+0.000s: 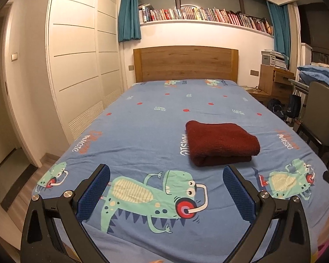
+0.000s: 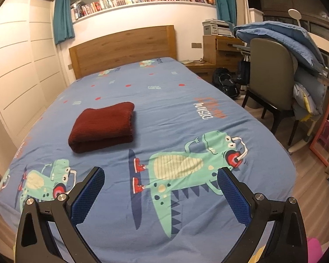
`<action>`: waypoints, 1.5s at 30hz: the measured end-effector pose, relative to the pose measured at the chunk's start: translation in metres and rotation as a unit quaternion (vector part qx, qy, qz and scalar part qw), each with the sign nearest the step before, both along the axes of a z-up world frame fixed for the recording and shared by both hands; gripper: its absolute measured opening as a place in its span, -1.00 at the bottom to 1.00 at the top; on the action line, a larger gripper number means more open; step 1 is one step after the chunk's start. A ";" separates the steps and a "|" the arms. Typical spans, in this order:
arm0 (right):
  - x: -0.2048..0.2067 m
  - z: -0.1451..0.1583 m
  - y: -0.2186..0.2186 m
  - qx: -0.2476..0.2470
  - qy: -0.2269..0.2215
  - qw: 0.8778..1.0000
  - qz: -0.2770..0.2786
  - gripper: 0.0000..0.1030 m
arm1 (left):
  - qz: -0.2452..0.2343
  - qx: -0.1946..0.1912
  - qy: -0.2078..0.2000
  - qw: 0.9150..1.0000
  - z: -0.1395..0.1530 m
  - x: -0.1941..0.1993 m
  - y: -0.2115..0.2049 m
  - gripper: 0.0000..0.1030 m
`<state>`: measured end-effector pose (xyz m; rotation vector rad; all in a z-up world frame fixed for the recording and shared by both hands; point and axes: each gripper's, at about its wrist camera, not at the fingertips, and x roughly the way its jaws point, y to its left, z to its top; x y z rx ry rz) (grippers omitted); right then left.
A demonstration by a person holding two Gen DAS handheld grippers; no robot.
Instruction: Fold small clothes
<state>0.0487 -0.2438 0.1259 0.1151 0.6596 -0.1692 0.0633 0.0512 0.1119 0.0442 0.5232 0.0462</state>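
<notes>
Both wide-spread grippers (image 1: 166, 191) (image 2: 161, 188) hover apart from the folded maroon cloth (image 1: 221, 142) (image 2: 103, 126).

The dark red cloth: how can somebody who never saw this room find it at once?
Start at the bed with the blue cartoon-dinosaur sheet. The dark red cloth lies on it as a thick folded rectangle, nearer the foot than the wooden headboard. It is the only loose item on the sheet.

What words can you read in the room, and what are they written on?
"music" in white letters, printed on the blue bedsheet to the right of the folded dark red cloth; the orange word above it is too blurred to read.
The same "music" print, upside down, beside the cloth in the left wrist view.
Book spines on the bookshelf: too small to read.
Printer label: too small to read.
</notes>
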 end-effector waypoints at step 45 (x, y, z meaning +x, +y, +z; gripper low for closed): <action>0.001 -0.014 0.000 -0.002 0.017 1.000 -0.012 1.00 | -0.014 0.000 0.010 1.000 -0.012 0.005 -0.005 0.97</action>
